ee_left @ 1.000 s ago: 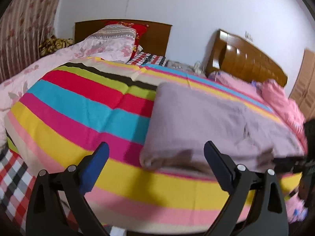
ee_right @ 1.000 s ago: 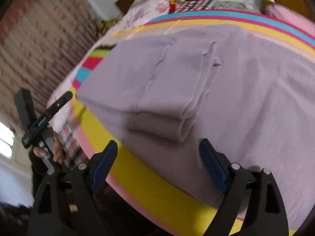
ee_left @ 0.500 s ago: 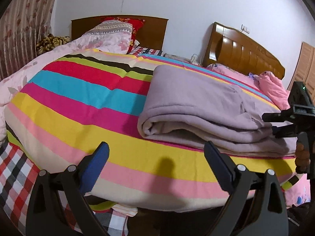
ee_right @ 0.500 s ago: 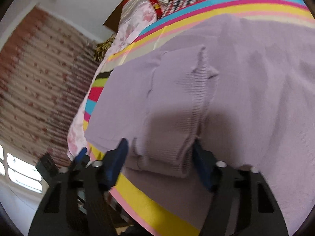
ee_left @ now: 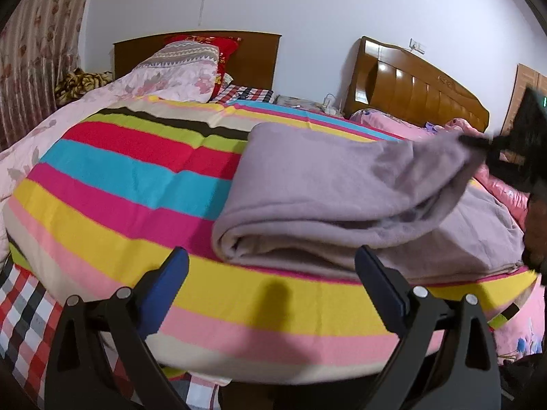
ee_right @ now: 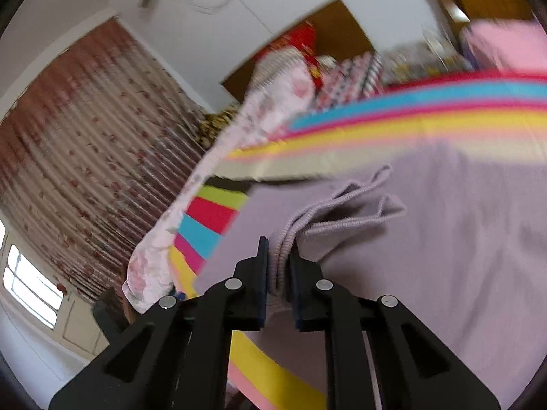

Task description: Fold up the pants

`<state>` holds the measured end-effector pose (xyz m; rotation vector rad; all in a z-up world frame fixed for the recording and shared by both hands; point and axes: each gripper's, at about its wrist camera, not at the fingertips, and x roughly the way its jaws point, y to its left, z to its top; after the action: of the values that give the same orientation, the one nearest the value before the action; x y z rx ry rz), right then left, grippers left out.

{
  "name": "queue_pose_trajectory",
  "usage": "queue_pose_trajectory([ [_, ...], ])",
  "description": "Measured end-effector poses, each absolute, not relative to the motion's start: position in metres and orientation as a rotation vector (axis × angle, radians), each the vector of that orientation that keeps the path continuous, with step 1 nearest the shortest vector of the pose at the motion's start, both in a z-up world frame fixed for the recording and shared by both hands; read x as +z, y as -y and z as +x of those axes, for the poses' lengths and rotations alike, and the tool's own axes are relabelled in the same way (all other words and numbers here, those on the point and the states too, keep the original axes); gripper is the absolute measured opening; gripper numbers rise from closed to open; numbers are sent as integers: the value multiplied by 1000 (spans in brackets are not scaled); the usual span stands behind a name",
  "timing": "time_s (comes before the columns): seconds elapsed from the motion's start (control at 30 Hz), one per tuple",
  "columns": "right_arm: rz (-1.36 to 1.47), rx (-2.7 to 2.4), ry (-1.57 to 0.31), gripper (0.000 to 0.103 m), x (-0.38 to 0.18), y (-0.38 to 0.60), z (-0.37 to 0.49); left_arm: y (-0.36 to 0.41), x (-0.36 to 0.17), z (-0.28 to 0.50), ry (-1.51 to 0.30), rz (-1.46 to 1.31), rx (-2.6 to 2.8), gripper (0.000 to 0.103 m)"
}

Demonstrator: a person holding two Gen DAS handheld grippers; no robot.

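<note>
On the striped multicoloured bed cover, folded lilac knit pants lying right of centre, right hand-held gripper clamped on their ribbed hem, lifting it, left hand-held gripper spread wide, holding nothing, near bed edge.

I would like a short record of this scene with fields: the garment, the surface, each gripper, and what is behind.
garment: lilac pants, partly folded, a thick fold at the near edge, one end lifted on the right
surface: striped bedcover on a bed
left gripper: open, holds nothing, in front of the near fold
right gripper: shut on the ribbed edge of the pants, lifting it
behind: wooden headboard, floral pillow, curtain
</note>
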<state>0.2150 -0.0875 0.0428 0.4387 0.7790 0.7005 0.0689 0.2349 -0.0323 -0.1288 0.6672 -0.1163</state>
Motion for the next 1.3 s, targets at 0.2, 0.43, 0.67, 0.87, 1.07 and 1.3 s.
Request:
queue_pose_trajectory([
  [0.2,379,758,-634,14,120,66,221,-233,-28,94,-668,-119,-90,98],
  [0.43,383,731,-603,13,140,74,225,-264,-35,102,-700,-150,-1,98],
  [0.67,400,734,-608,10,133,77,221,-289,-39,104,-733,-228,131,102],
  [0.87,375,566,-792,3,35,125,196,-302,-58,92,-761,-110,154,102],
  [1.07,380,522,-981,10,-43,146,168,-308,-63,88,-756,-141,133,102],
  [1.3,340,646,-1048,88,-19,119,178,-297,-60,87,-752,-112,159,102],
])
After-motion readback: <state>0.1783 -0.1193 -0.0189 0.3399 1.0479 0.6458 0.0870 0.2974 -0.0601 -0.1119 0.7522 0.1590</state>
